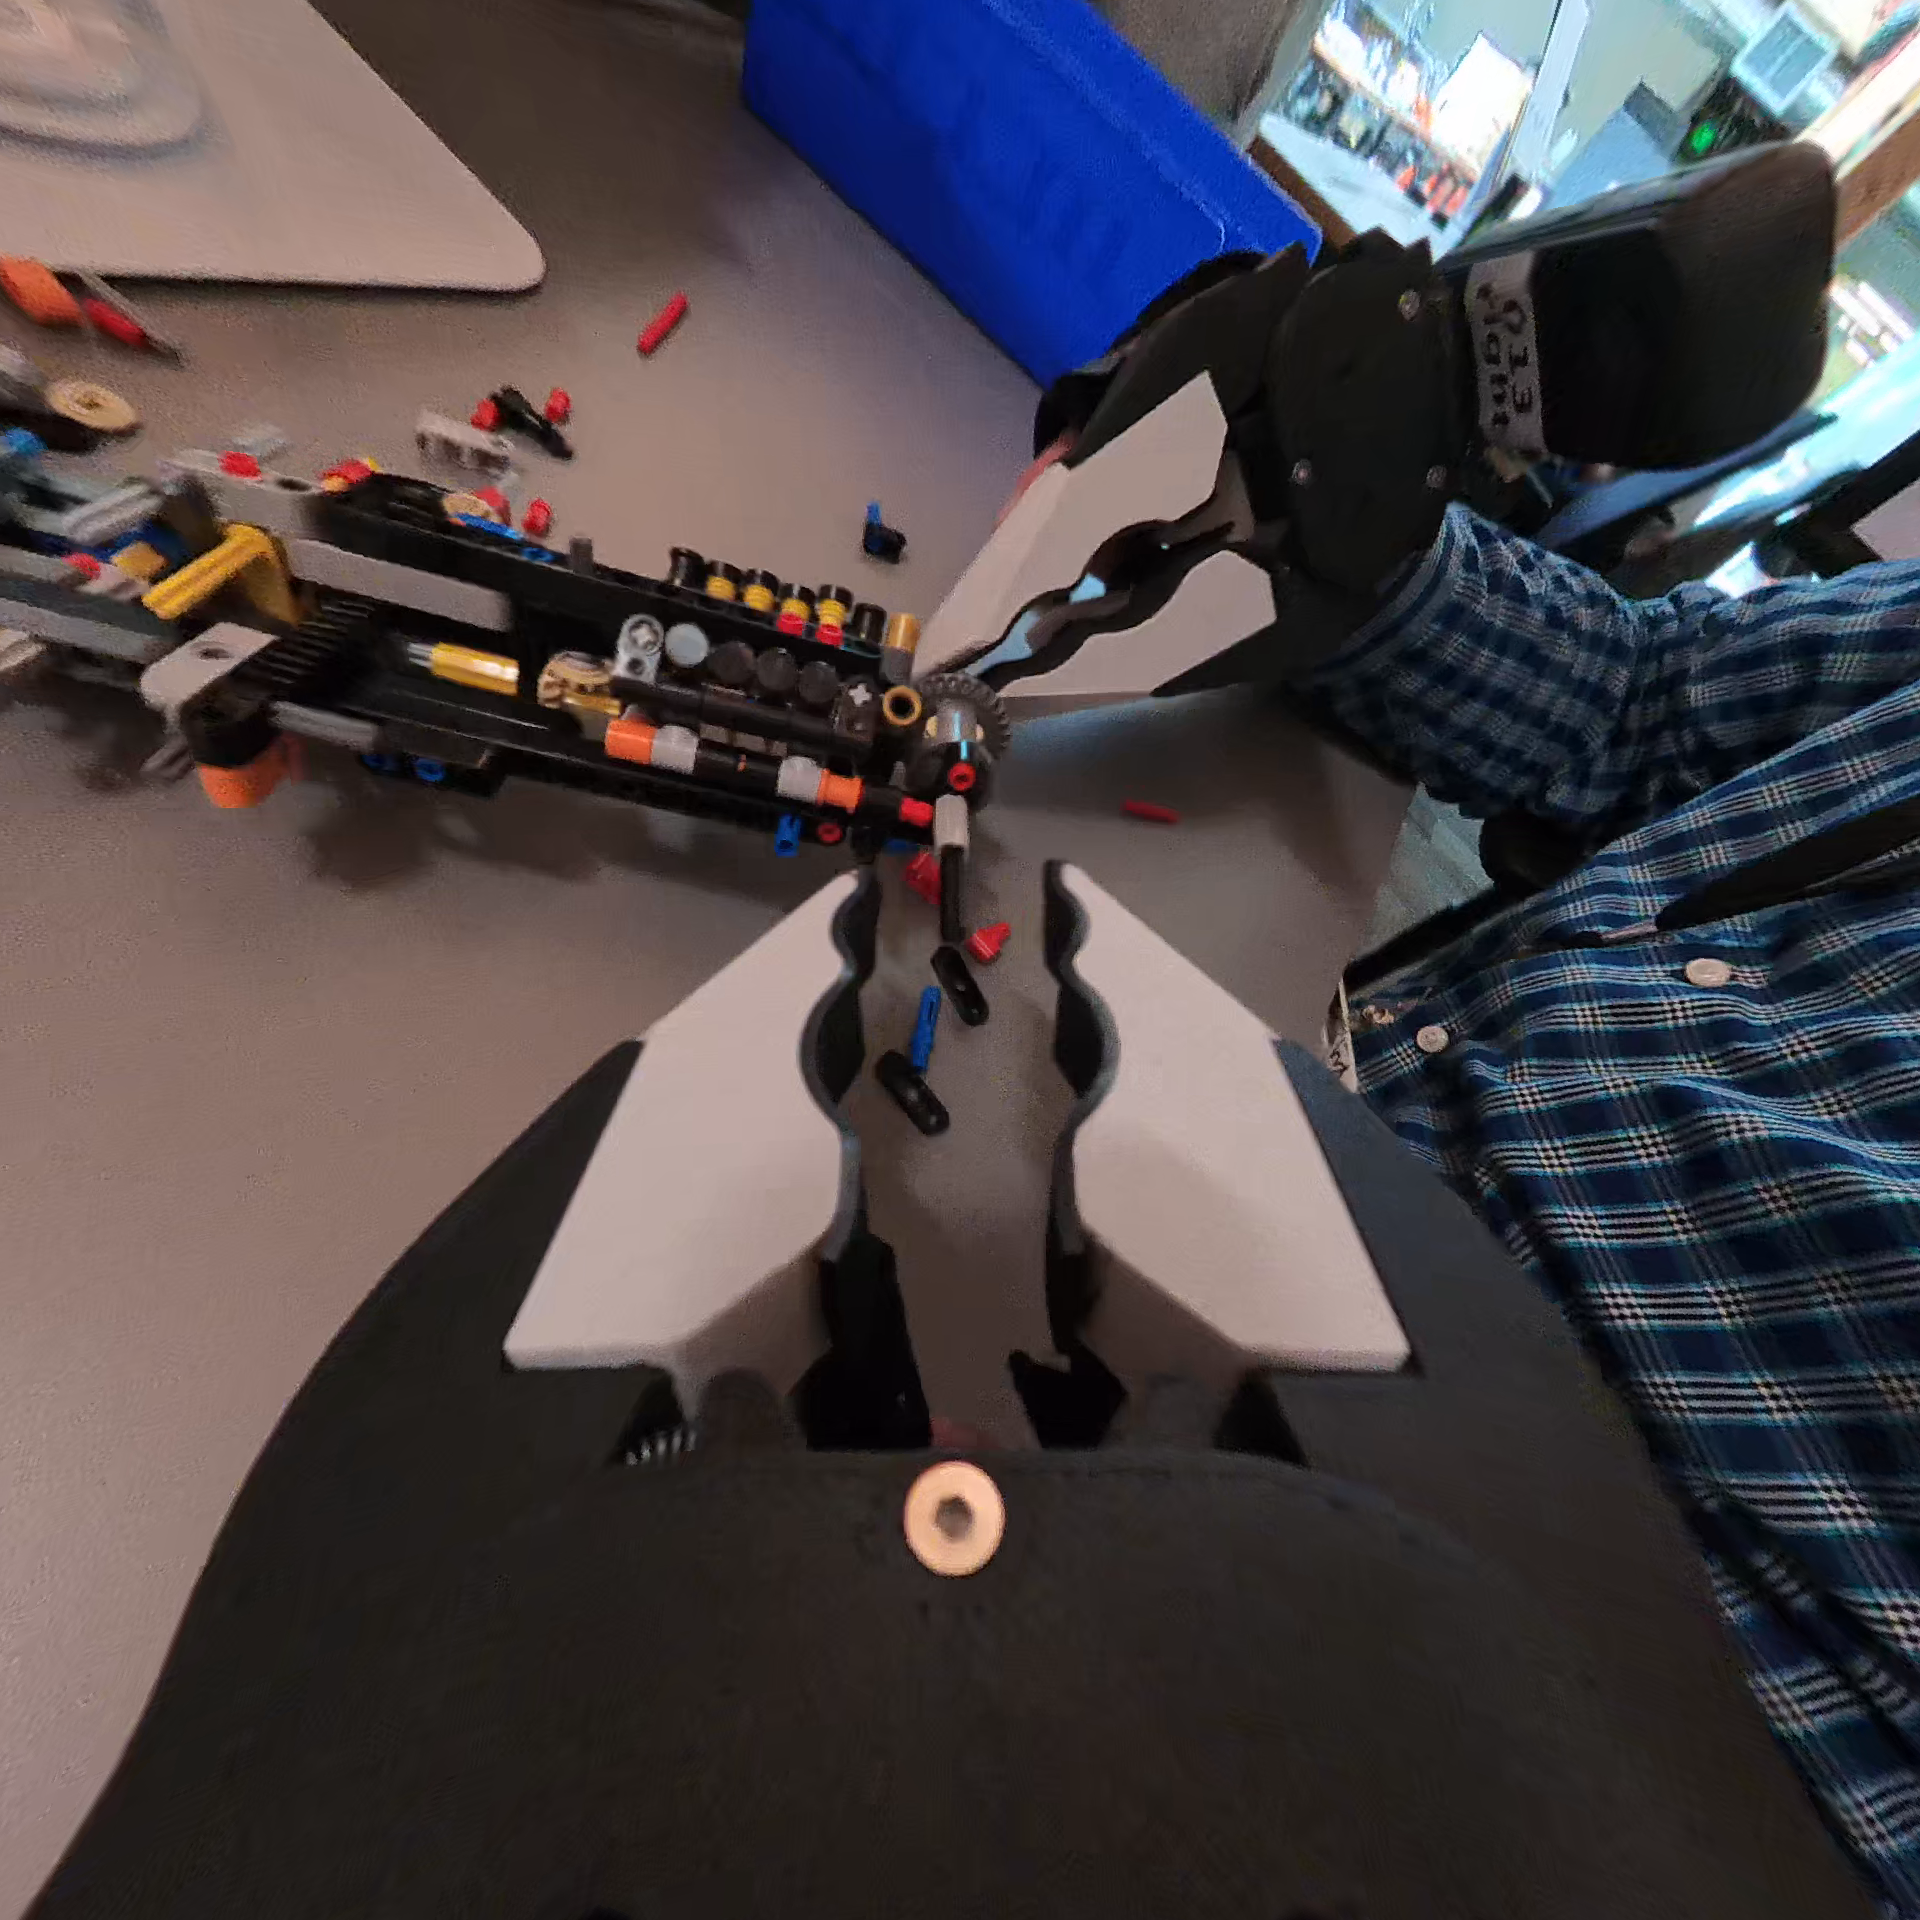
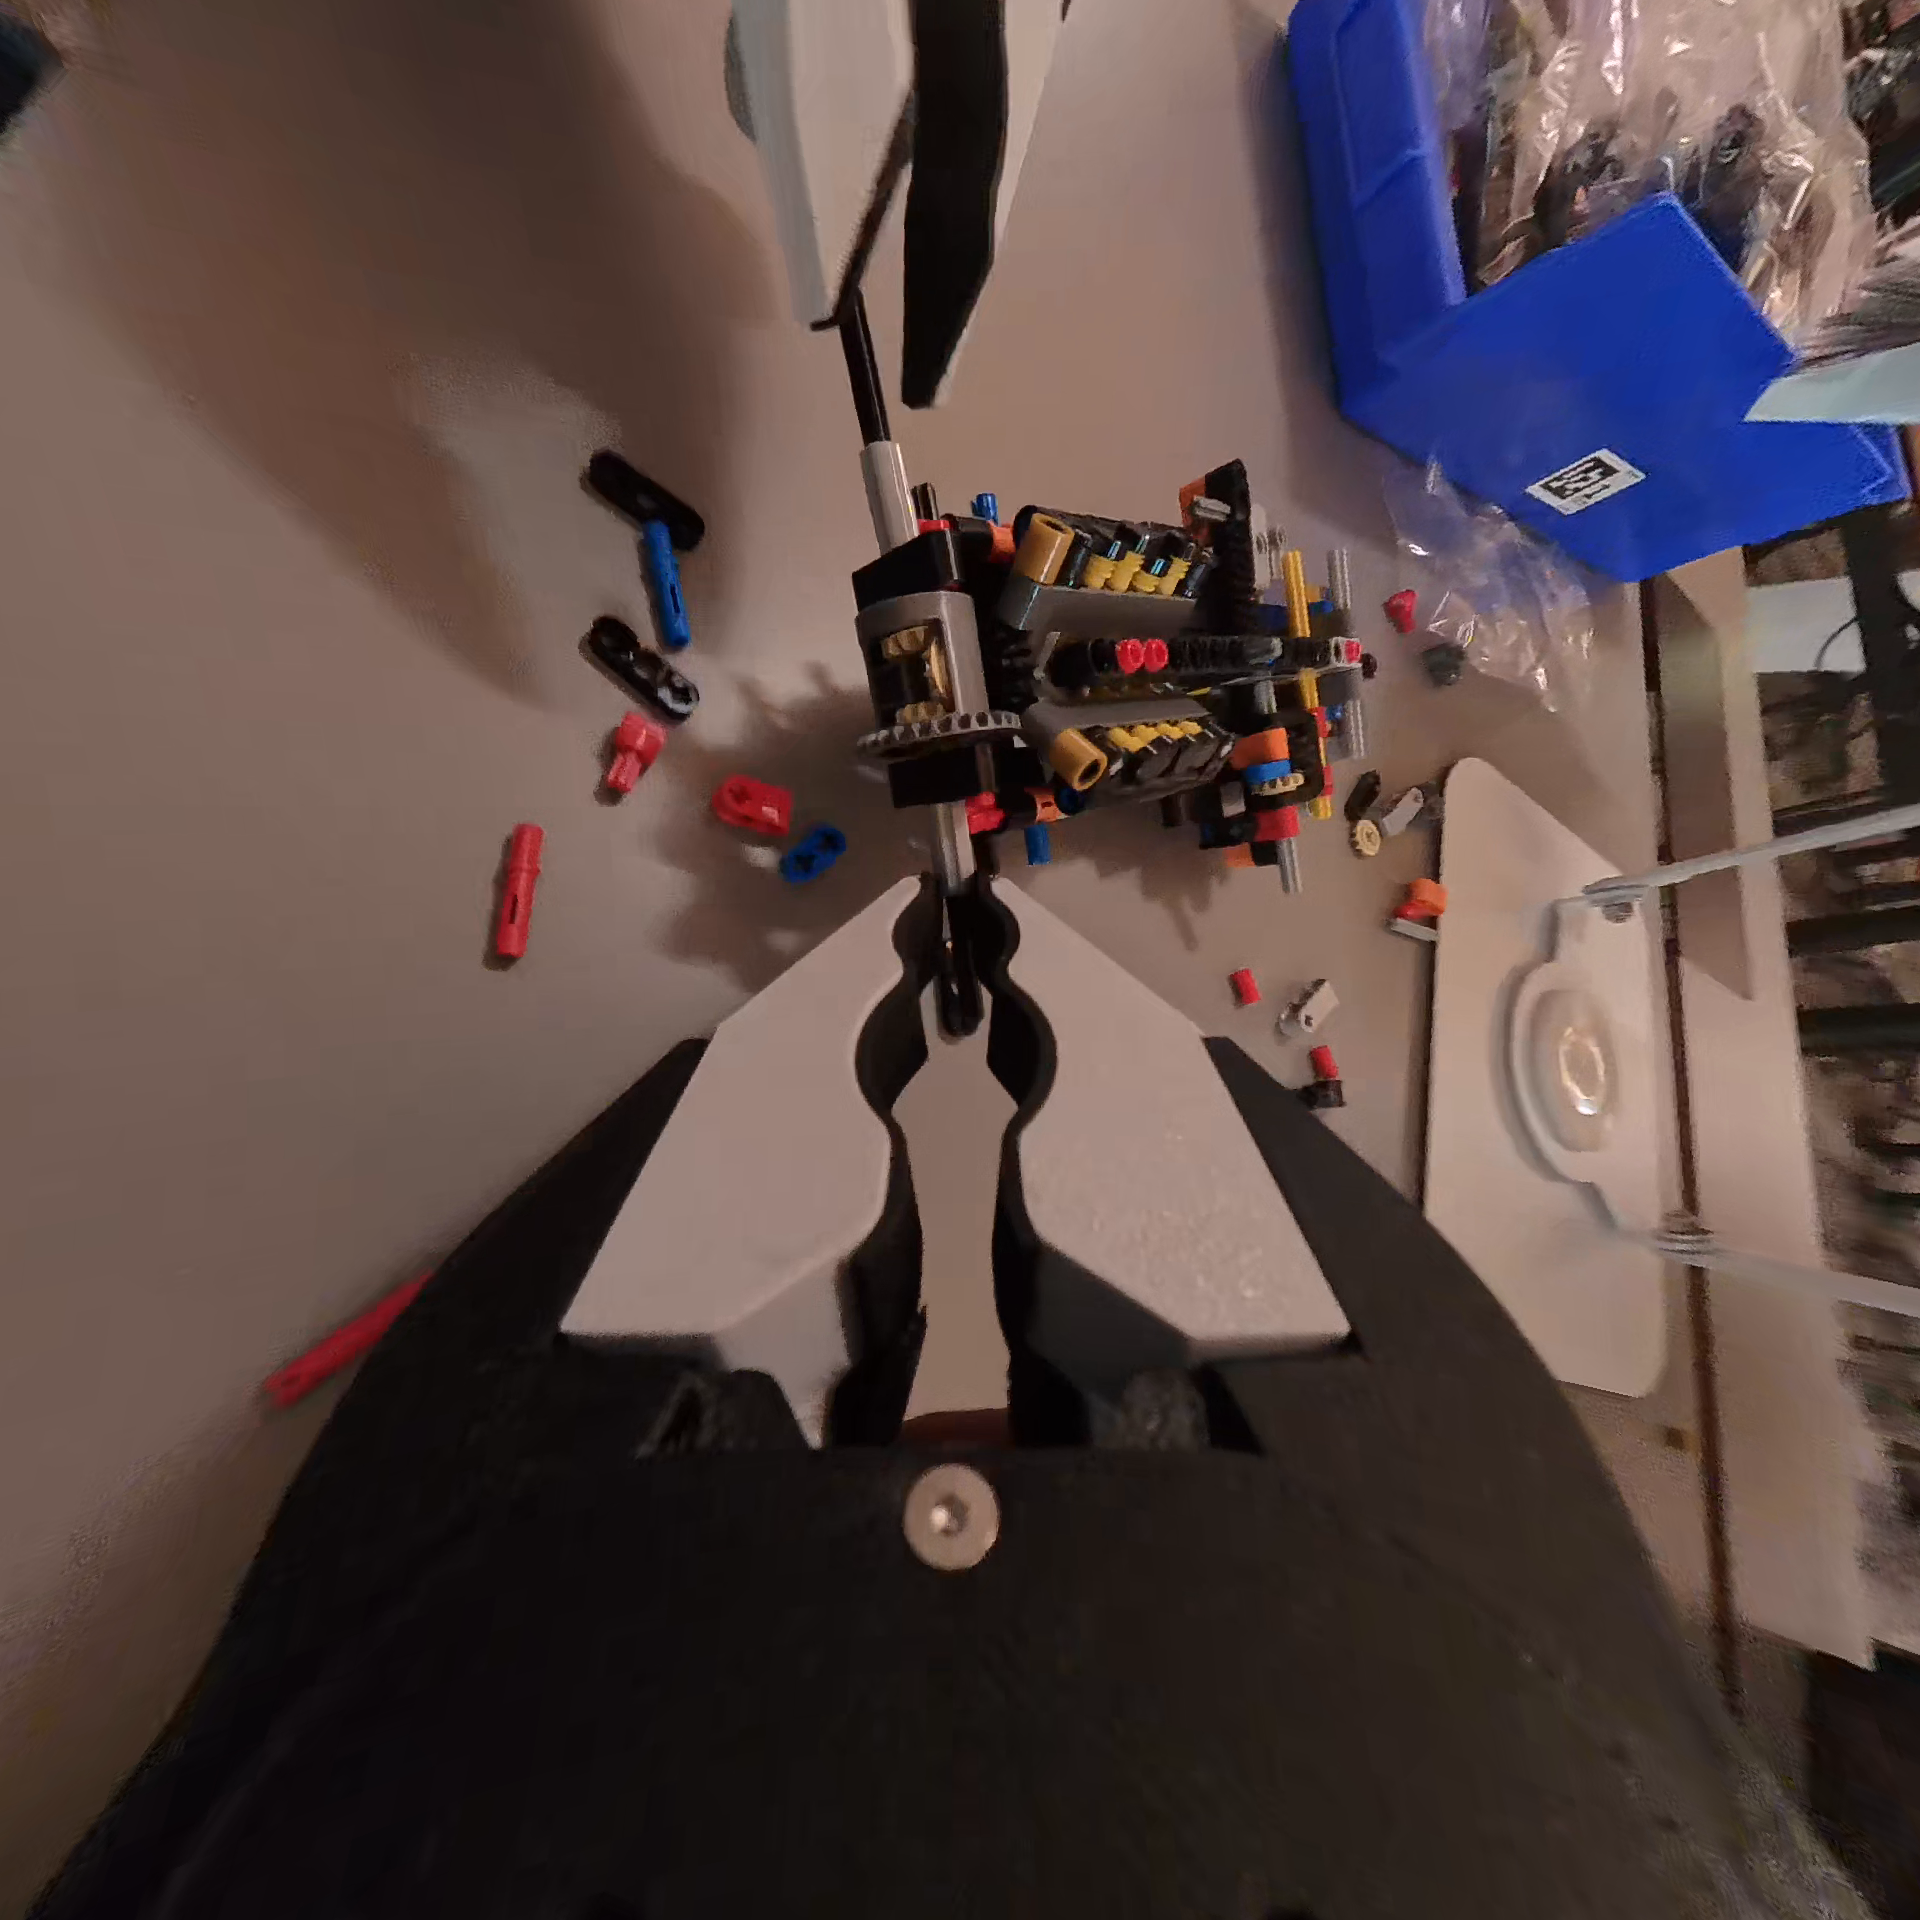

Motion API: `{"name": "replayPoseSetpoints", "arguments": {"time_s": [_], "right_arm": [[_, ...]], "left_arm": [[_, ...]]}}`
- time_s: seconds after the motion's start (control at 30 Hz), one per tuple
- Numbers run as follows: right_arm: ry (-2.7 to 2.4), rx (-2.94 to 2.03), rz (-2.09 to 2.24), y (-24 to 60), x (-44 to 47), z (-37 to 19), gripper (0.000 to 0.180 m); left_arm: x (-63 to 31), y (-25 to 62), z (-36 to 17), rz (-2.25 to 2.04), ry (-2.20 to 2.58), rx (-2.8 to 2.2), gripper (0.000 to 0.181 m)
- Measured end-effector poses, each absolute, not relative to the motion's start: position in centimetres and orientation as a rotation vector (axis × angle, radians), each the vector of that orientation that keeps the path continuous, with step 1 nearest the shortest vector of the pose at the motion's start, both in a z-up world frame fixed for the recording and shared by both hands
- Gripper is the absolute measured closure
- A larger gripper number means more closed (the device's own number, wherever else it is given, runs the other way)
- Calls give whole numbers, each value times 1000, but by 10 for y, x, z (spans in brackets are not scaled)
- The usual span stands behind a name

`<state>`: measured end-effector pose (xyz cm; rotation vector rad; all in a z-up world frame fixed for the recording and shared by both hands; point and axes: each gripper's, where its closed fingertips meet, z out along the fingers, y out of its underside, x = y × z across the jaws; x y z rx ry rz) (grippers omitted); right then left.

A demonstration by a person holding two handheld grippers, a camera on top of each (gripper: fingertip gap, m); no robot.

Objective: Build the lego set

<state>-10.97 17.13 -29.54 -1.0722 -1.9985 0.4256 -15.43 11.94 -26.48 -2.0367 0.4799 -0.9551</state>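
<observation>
Right gripper [image 2: 961,914] on lengthwise axle [image 2: 958,862]

Grey desk [image 1: 312,1039] fills most of left wrist view. Blue bin [image 1: 997,177] top centre; in right wrist view it's upper right w/ clear plastic bags [image 2: 1621,114] in it. Pale flat base [image 2: 1538,1081] w/ clear bracket, right edge. Plaid shirt [image 1: 1683,1091] right side
</observation>
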Motion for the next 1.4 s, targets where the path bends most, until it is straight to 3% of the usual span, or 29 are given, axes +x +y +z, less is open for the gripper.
{"name": "replayPoseSetpoints", "arguments": {"time_s": [0.17,0.47,0.57,0.63,0.7,0.8,0.93,1.23,1.4], "right_arm": [[-1930,-1176,604,168,-110,-279,178],[-1876,-1162,744,156,-102,-261,178],[-1853,-1152,778,157,-98,-255,178],[-1858,-1131,778,155,-96,-252,178],[-1869,-1109,782,151,-95,-252,178],[-1891,-1096,763,149,-94,-256,178],[-1907,-1080,753,148,-90,-258,178],[-1949,-1043,732,144,-86,-262,178],[-1961,-1061,736,141,-80,-267,178]], "left_arm": [[-166,114,-257,-1022,260,-1954,126],[-183,145,-250,-1442,-252,-1744,130],[-188,153,-250,-1477,-330,-1707,148],[-186,161,-253,-1494,-361,-1722,147],[-176,168,-264,-1478,-364,-1805,132],[-169,178,-267,-1500,-379,-1822,136],[-178,192,-274,-1469,-442,-1840,160],[-156,202,-280,-1535,-408,-1915,146],[-144,206,-289,-1464,-366,-2001,170]]}}
